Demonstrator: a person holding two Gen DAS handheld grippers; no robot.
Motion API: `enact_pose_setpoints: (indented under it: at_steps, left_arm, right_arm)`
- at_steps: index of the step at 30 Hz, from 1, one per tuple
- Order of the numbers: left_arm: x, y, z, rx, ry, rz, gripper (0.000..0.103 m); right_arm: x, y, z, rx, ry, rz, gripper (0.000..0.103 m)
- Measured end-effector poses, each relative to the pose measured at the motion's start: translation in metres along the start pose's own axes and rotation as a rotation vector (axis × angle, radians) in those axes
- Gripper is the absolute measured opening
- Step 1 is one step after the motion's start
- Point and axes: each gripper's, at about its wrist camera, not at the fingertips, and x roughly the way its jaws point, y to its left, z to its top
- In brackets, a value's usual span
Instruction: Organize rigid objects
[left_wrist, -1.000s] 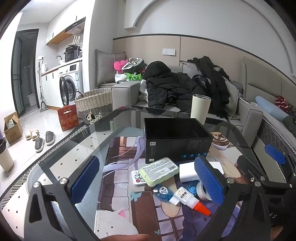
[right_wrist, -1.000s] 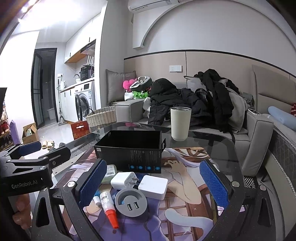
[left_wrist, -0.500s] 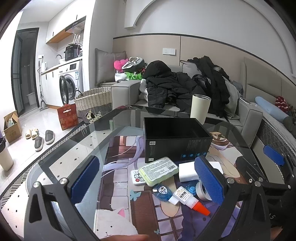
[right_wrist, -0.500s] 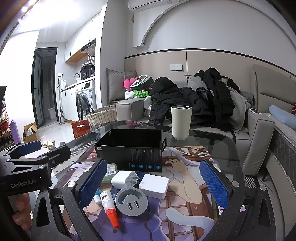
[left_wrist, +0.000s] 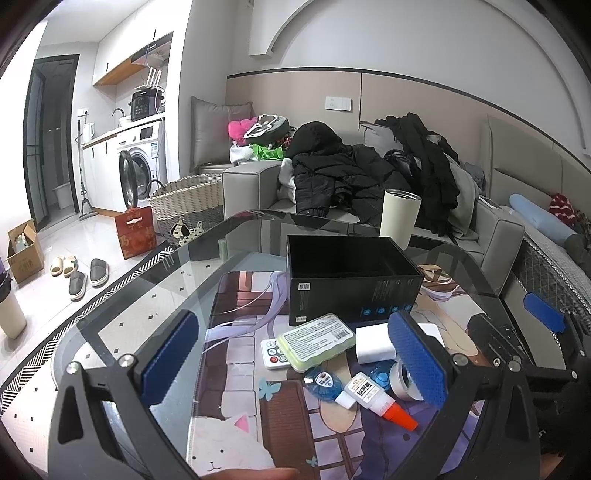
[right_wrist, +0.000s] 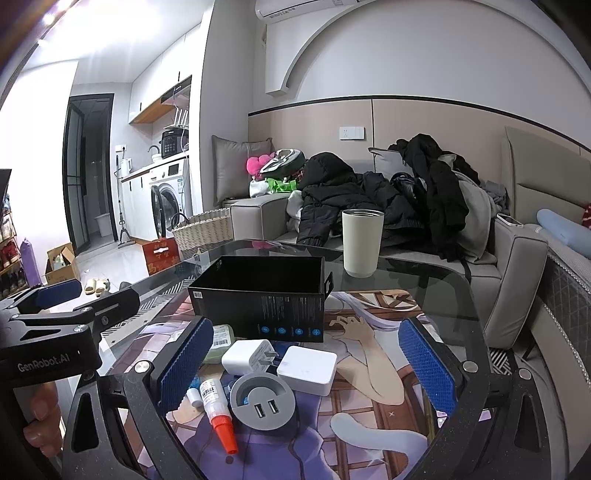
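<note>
An open black box (left_wrist: 351, 280) (right_wrist: 266, 295) stands on the glass table. In front of it lie a green tin (left_wrist: 316, 341), a small white remote (left_wrist: 273, 354), a white charger (right_wrist: 249, 356), a white adapter block (right_wrist: 308, 369), a grey round USB hub (right_wrist: 263, 400), a glue bottle with an orange tip (left_wrist: 380, 400) (right_wrist: 218, 410) and blue correction tapes (left_wrist: 321, 382). My left gripper (left_wrist: 295, 365) is open and empty above the items. My right gripper (right_wrist: 306, 363) is open and empty over the adapter and hub.
A cream tumbler (right_wrist: 362, 242) stands behind the box near the table's far edge. A printed mat (left_wrist: 243, 369) covers the table. A sofa with dark coats (left_wrist: 369, 173) lies beyond. A wicker basket (left_wrist: 188, 206), red bag and slippers are on the floor at left.
Both grippers have drifted very slightly; the scene shifts a little lower in the right wrist view. Nothing was grasped or released.
</note>
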Motion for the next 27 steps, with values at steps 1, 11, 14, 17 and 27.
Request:
enact_pose_setpoints:
  at_steps: [1, 11, 14, 17, 27]
  left_arm:
    - [0.0, 0.0, 0.0, -0.001, 0.0, 0.0, 0.103]
    - [0.0, 0.0, -0.001, -0.006, 0.0, 0.001, 0.103]
    - [0.0, 0.001, -0.001, -0.008, 0.003, -0.002, 0.103]
    - [-0.001, 0.001, 0.0, -0.008, 0.003, 0.0, 0.103]
    - [0.01, 0.002, 0.001, -0.041, 0.071, 0.012, 0.103]
  right_arm:
    - [0.0, 0.0, 0.0, 0.003, 0.0, 0.0, 0.102]
    - [0.003, -0.002, -0.004, 0.012, 0.008, 0.007, 0.102]
    - [0.003, -0.002, -0.004, 0.012, 0.008, 0.007, 0.102]
    - [0.004, -0.003, -0.004, 0.019, 0.008, 0.007, 0.102]
    - [0.012, -0.008, 0.005, 0.04, 0.048, 0.02, 0.102]
